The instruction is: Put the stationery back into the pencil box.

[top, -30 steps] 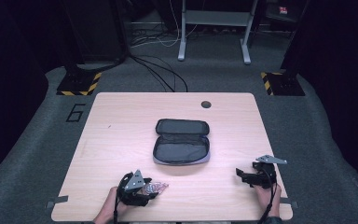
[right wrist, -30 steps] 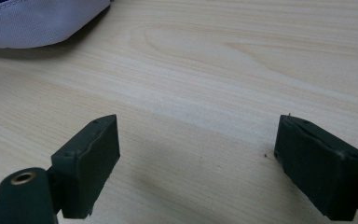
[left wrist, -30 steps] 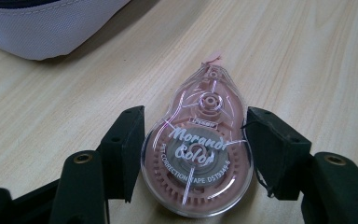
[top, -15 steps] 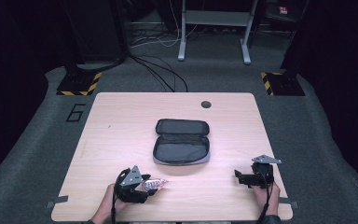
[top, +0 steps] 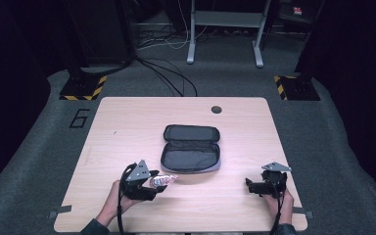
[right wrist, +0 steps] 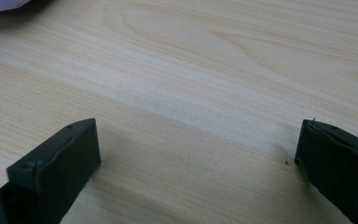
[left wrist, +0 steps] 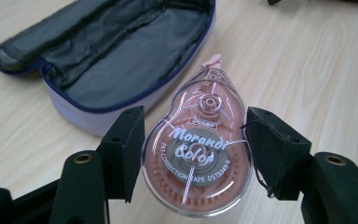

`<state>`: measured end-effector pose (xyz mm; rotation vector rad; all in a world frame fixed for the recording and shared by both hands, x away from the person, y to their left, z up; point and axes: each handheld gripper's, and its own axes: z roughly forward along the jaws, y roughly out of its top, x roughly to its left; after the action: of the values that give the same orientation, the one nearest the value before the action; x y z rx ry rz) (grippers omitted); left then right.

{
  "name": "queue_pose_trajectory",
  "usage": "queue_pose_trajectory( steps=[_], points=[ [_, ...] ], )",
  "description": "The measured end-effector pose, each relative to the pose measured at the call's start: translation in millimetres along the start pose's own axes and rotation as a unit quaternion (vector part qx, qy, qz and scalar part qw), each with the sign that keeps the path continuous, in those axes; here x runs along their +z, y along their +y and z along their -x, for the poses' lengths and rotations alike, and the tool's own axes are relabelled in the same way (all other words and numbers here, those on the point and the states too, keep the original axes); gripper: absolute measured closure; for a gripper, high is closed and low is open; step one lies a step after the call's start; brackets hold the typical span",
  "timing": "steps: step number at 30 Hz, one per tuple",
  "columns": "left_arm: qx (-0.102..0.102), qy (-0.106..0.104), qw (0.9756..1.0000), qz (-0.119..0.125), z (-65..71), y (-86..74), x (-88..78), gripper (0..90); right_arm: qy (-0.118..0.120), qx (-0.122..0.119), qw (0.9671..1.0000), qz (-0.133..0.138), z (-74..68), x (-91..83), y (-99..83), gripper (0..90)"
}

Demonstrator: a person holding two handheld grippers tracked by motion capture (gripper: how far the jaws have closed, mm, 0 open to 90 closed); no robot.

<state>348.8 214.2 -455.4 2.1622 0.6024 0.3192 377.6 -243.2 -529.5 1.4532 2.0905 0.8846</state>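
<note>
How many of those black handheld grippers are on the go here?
2: the left gripper near the table's front left, clamping a pink correction tape; the right gripper at front right, open.

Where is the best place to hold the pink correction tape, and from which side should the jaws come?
Grip the correction tape across its wide round body, with one jaw on each curved edge, as the left gripper does. That is the broadest and sturdiest part. Come from the rounded rear end, so the narrow tip stays free and points ahead toward the open pencil case.
</note>
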Motion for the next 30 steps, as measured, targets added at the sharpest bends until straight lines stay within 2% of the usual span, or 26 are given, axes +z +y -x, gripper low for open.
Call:
queue_pose_trajectory(
  steps=[1,4,12,16,23,30],
  points=[
    [0.0,-0.002,1.0,-0.001,-1.0,3.0,-0.6,39.5,-0.001,0.008,1.0,0.001,-1.2,0.9,0.7,0.0],
    [0.0,0.002,1.0,-0.001,-3.9,11.6,-0.4,39.5,-0.001,0.008,1.0,0.003,-1.2,0.9,0.5,0.0],
    [0.001,0.003,1.0,0.002,-12.8,28.8,1.2,39.5,0.005,0.0,1.0,0.005,0.8,1.3,0.6,0.0],
    [0.01,0.004,0.9999,0.003,-18.1,37.2,4.4,39.5,0.005,0.0,1.0,0.005,0.8,1.3,0.6,0.0],
    [-0.005,0.004,0.9999,0.012,-27.3,48.5,13.5,39.4,0.005,0.0,1.0,0.005,0.9,1.3,0.6,0.0],
    [-0.004,0.008,0.9999,0.013,-34.3,58.5,23.7,39.4,0.005,0.0,1.0,0.005,0.9,1.3,0.6,0.0]
  ],
)
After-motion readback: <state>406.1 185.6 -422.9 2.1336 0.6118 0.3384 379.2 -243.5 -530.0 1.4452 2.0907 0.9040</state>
